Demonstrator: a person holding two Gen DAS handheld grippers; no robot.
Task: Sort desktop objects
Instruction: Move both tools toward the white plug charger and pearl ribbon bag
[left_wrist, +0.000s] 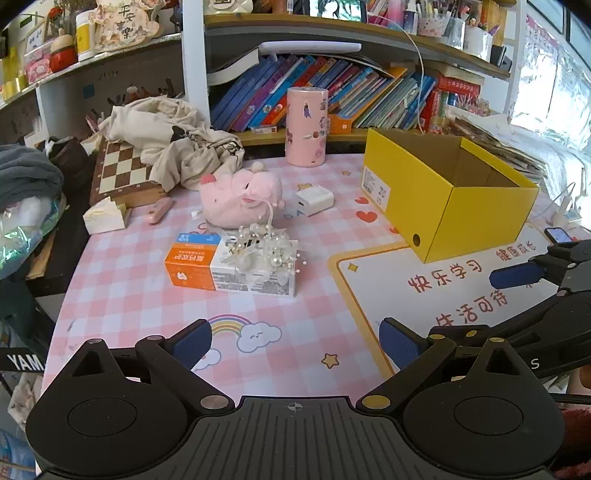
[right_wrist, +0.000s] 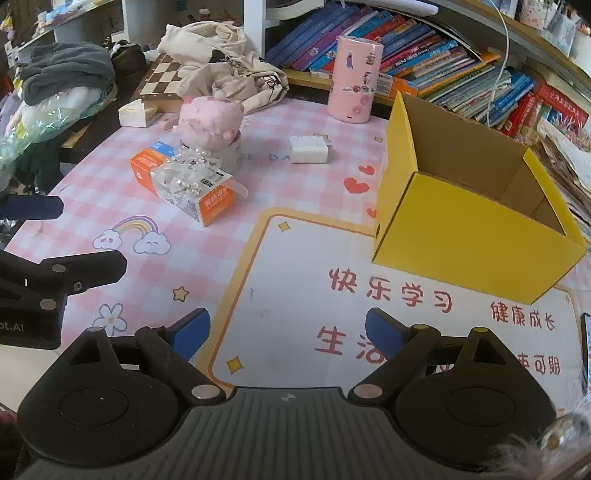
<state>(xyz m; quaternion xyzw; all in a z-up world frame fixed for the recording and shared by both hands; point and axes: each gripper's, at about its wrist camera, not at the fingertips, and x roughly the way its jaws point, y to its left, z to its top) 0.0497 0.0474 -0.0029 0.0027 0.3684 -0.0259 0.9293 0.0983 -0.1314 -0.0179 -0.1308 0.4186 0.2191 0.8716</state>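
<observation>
Counter (left_wrist: 122, 280) w/ pink check mat carries everything. Yellow cardboard box (left_wrist: 443, 192), open top, sits ahead-right of left gripper (left_wrist: 295, 345), and ahead-right of right gripper (right_wrist: 286, 332) too. Pink sticker-covered canister (left_wrist: 306, 127) stands far ahead by the bookshelf. Pink plush toy (left_wrist: 240, 199) lies ahead of left fingers, orange-white carton (left_wrist: 229, 266) nearer, bead-and-ribbon ornament (left_wrist: 258, 247) on top of it. White charger block (left_wrist: 314, 203) just right of plush. Both sets of fingers spread wide, released, nothing between them
</observation>
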